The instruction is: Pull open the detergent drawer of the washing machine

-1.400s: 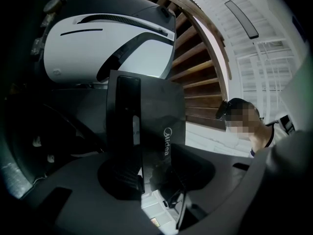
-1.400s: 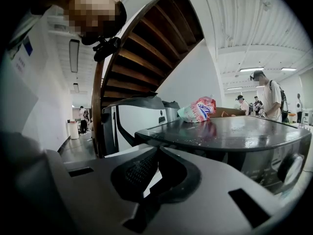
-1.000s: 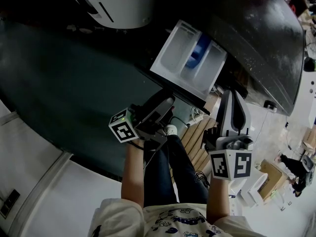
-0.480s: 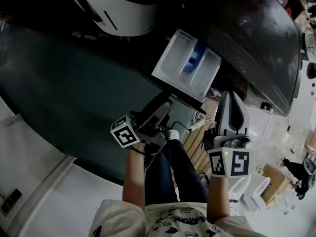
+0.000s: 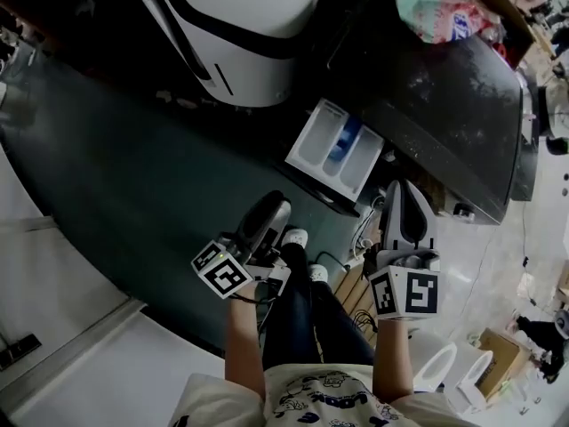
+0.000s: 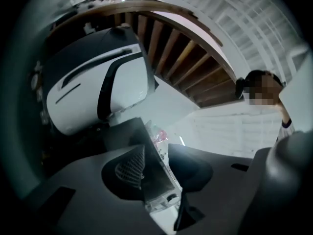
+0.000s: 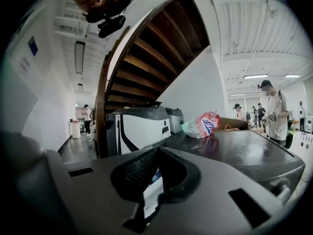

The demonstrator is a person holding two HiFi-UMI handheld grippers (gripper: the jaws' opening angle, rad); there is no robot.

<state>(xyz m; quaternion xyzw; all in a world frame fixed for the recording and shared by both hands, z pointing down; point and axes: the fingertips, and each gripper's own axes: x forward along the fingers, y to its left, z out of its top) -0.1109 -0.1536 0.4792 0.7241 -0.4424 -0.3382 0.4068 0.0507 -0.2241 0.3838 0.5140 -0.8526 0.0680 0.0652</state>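
The detergent drawer [image 5: 333, 154], white with a blue compartment, stands pulled out from the front of the dark washing machine [image 5: 444, 105]. My left gripper [image 5: 271, 210] hangs below and left of the drawer, apart from it. Its jaws are closing with nothing between them; the machine's corner [image 6: 146, 165] shows through the gap of the left gripper [image 6: 161, 175]. My right gripper [image 5: 402, 194] sits just right of the drawer, touching nothing. In the right gripper view a narrow slit between the right gripper's [image 7: 154, 180] jaws shows a strip of the drawer [image 7: 151, 190] beyond.
A white appliance with a black stripe [image 5: 240, 25] stands left of the machine. A printed plastic bag [image 5: 436, 16] lies on the machine's top [image 7: 234, 151]. The person's legs and shoes [image 5: 298, 238] are below the drawer. Several people stand in the background [image 7: 274, 111]. A wooden staircase [image 7: 146, 58] rises overhead.
Both grippers have drawn back and up from the drawer, which now looks smaller and farther. The left gripper has rolled and its cube has shifted left. The drawer stays out.
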